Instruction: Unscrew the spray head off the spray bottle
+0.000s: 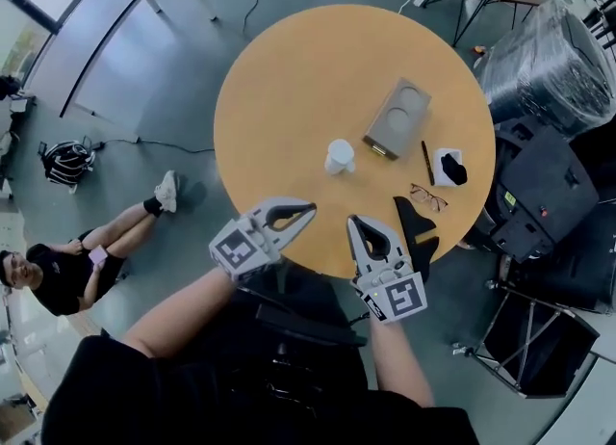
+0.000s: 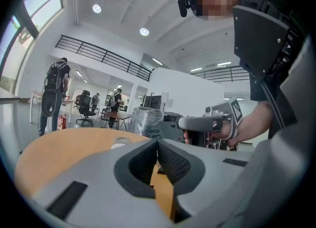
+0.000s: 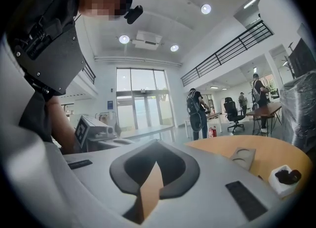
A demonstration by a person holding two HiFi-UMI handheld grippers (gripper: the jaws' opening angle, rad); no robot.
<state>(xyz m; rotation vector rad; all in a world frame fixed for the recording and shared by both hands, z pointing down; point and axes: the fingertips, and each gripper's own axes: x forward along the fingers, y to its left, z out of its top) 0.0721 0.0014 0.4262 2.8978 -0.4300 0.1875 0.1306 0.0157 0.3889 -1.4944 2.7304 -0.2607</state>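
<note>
Head view shows the small white spray bottle [image 1: 338, 156] standing near the middle of the round wooden table [image 1: 289, 77], beside a grey moulded tray [image 1: 397, 118]. It looks like light, smooth plastic that would tip or spin easily, so clamp the body low and turn the head at its collar. The left gripper [image 1: 306, 210] and right gripper [image 1: 354, 222] hover at the near edge, jaws pressed together, empty.
</note>
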